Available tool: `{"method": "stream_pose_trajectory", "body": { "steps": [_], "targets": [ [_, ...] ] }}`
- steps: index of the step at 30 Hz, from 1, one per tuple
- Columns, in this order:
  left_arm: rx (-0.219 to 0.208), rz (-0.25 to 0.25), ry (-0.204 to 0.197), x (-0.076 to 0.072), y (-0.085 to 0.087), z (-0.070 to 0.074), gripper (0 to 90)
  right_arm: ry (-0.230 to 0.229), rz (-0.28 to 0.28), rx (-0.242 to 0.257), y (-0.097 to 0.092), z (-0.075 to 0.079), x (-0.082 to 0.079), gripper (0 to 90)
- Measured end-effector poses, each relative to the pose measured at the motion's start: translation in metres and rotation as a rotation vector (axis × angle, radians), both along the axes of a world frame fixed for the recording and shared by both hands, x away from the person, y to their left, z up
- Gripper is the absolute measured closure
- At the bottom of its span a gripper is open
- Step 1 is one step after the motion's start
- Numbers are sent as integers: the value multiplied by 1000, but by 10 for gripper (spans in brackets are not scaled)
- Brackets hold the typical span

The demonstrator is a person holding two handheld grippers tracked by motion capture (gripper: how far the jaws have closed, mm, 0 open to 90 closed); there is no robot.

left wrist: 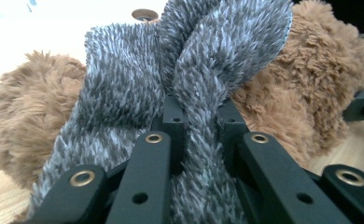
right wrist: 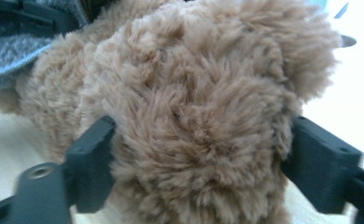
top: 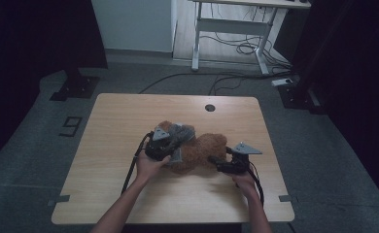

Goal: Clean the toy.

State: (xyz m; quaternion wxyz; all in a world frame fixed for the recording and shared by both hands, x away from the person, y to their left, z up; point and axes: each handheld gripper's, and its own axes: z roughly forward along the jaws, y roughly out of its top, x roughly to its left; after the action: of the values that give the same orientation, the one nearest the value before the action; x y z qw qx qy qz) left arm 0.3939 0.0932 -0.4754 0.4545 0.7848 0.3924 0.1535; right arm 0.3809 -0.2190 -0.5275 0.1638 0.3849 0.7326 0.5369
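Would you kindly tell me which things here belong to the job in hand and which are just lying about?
In the job: brown teddy bear; grey fuzzy cloth, pinched by the left gripper; right gripper, jaws wide around the bear's head.

Lying about: white desk; floor cables.

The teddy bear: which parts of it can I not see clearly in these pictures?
- Face: in the right gripper view, brown fur of the bear covers the frame; no eyes or nose show.
- Body: in the left gripper view, the grey cloth covers it.
- High view: bear too small and dim.
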Motion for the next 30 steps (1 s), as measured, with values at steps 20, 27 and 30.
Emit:
{"method": "stream_pose_trajectory", "body": {
  "steps": [20,27,30],
  "targets": [
    [-17,-64,-12,-45,8,-4,780,38,51,-11,0,-2,-8,336],
    [-6,-84,-3,-50,0,23,767,-4,53,-52,1,-8,-19,450],
    [-8,-114,-38,-50,-16,42,765,-7,48,-51,0,-9,-20,460]
  ]
}}
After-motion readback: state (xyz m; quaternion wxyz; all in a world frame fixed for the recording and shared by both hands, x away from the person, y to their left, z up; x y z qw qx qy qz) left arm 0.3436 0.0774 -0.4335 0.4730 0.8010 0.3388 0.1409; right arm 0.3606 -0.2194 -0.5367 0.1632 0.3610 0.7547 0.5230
